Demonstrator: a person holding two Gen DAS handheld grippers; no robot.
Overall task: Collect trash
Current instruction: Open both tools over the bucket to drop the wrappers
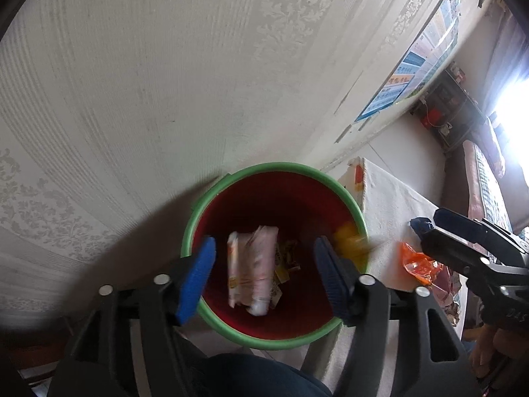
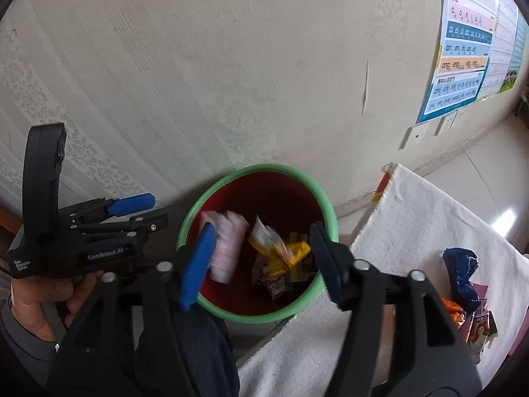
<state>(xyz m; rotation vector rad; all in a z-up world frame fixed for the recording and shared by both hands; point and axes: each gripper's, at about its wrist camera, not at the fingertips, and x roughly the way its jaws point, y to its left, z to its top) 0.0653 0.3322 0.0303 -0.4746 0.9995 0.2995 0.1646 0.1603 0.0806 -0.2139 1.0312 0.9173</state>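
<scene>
We hold both grippers above the bin (image 1: 274, 172) so wrappers fall inside: left gripper (image 1: 264, 274) and right gripper (image 2: 261, 264) stand apart, empty. More wrappers (image 2: 463, 284) wait on the tabletop (image 2: 413, 218) beside it.

A red bin with a green rim (image 2: 325, 205) stands against the wall, holding a pink-and-white packet (image 1: 254, 268) and yellow wrappers (image 2: 284, 254). More wrappers, orange (image 1: 418, 264) and blue (image 2: 461, 278), lie on the white-clothed counter (image 2: 413, 218) beside it.
</scene>
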